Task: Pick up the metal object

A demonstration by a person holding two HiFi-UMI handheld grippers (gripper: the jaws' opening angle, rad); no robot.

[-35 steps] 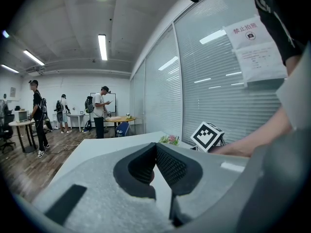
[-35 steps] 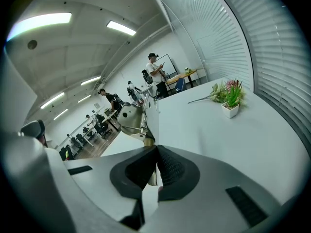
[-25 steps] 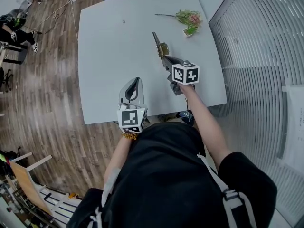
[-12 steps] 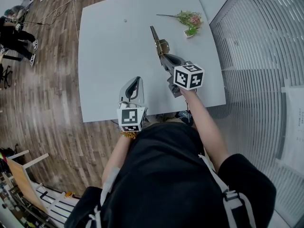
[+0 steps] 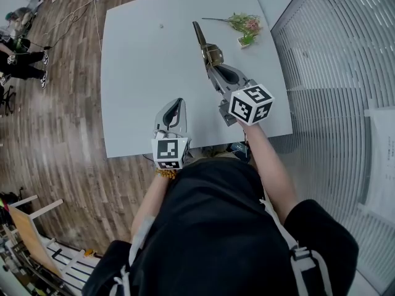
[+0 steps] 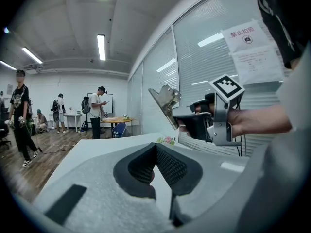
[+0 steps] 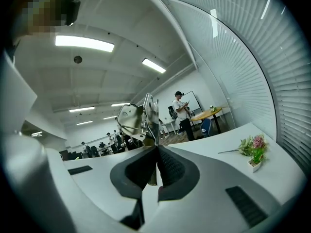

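The metal object [image 5: 205,47], a long thin plate with a sprung brass-coloured clip, hangs in the air above the white table [image 5: 139,66]. My right gripper [image 5: 213,70] is shut on its near end. In the right gripper view the metal object [image 7: 142,116] sticks up out of the closed pads and the right gripper [image 7: 156,148] points nearly level. The left gripper view shows the same metal object [image 6: 165,101] raised at the right. My left gripper [image 5: 177,105] stays low over the table's front edge, its pads [image 6: 167,164] meeting with nothing between them.
A flower sprig in a small white pot [image 5: 247,28] lies at the table's far right. A tiny speck [image 5: 162,26] sits near the far edge. A glass wall with blinds [image 5: 333,73] runs along the right. People [image 6: 22,115] stand across the room.
My right gripper has risen with the metal object, which has come off the table and moved farther away in the head view. The left gripper has kept still.
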